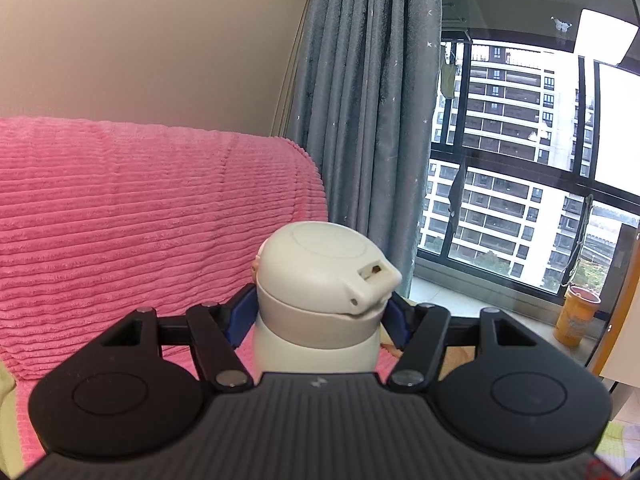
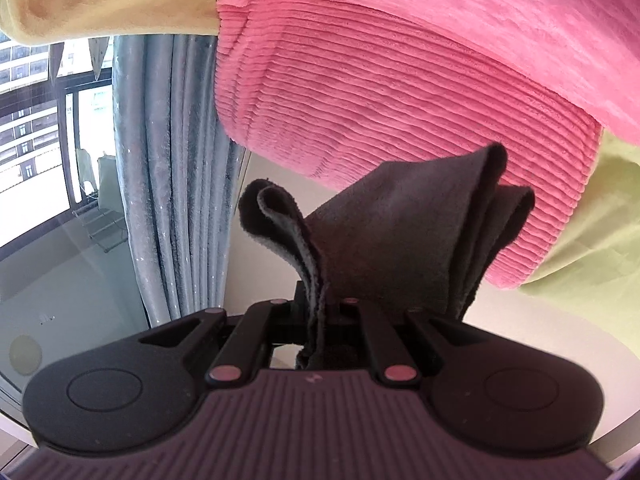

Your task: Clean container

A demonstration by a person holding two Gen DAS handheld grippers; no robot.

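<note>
- Clamped between its blue pads, the left hand-held gripper (image 1: 320, 316) holds a white lidded container (image 1: 320, 288) upright.
- Right hand-held gripper (image 2: 320, 320) pinches a folded dark cloth (image 2: 392, 240).
- Beyond lie a pink ribbed cover (image 1: 140, 220), then a grey curtain (image 1: 368, 100).

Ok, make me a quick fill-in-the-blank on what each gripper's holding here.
The left gripper is shut on a white ____.
The right gripper is shut on a dark grey ____.
The bottle's lid is ____.
The ribbed cover behind the bottle is ____.

Missing words: bottle; cloth; closed; pink
</note>
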